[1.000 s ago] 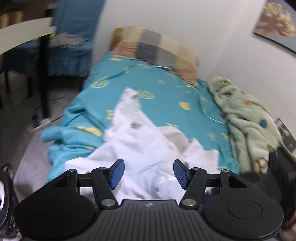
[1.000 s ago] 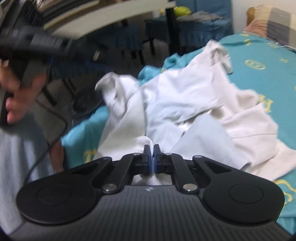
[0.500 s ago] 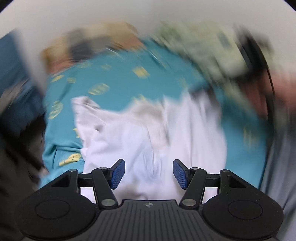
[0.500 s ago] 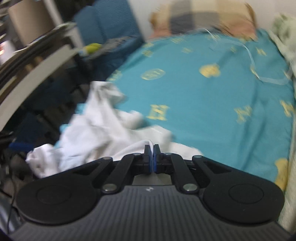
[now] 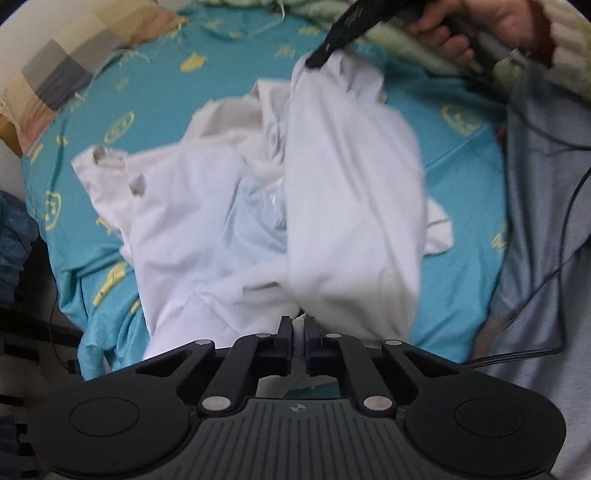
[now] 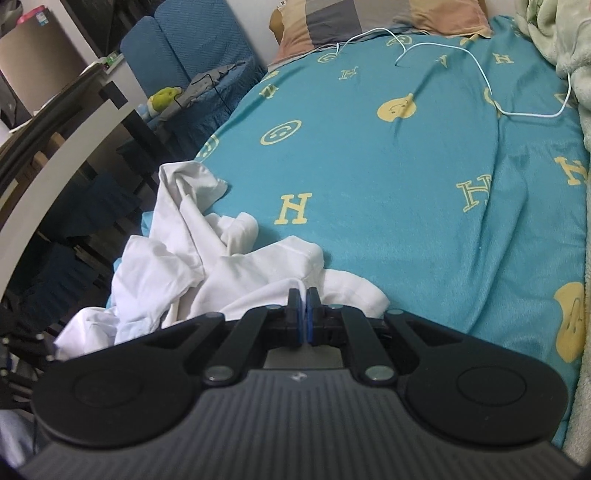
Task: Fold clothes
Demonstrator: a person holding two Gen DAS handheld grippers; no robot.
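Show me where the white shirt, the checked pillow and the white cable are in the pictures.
white shirt [image 5: 351, 206]: left wrist view, on the lifted fold.
checked pillow [image 6: 351, 18]: right wrist view, on its grey patch.
white cable [image 6: 480, 70]: right wrist view, on its curved stretch across the sheet.

We see a heap of white clothes [image 5: 236, 206] lying crumpled near the near edge of a teal bedspread [image 6: 388, 177] printed with yellow letters and smiley faces. One white garment [image 5: 351, 206] is lifted out of the heap and hangs stretched, pinched at its near end and at its far end. Under it lies a pale bluish piece [image 5: 255, 229]. At the far left a white sleeve [image 5: 107, 166] spreads flat. In the right wrist view the pile spills over the bed's left side.
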